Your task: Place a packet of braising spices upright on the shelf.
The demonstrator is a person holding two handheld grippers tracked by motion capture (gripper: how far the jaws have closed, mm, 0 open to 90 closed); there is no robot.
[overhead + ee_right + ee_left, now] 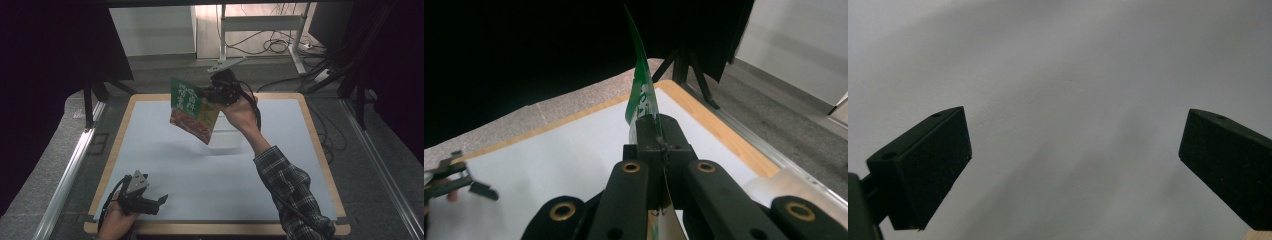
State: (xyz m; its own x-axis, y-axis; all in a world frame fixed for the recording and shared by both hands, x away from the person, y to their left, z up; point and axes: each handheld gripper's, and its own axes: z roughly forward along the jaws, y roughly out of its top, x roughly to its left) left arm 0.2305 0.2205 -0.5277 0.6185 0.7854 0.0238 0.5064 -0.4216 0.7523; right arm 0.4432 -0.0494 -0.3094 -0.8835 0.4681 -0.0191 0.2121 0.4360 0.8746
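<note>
1. The right gripper (212,95) is held up in the air above the far middle of the table (300,150), and its jaws are clamped on the edge of a green food pouch (192,110).
2. The pouch hangs clear of the table surface, tilted, with its green top toward the far edge and its red picture end lower.
3. In the right gripper view the pouch (641,95) shows edge-on, standing up from between the closed jaws.
4. A clear plastic container (227,140) sits on the table just behind and below the pouch, near the middle.
5. The left gripper (157,202) rests low at the near left corner of the table, its jaws spread wide with nothing between them.
</note>
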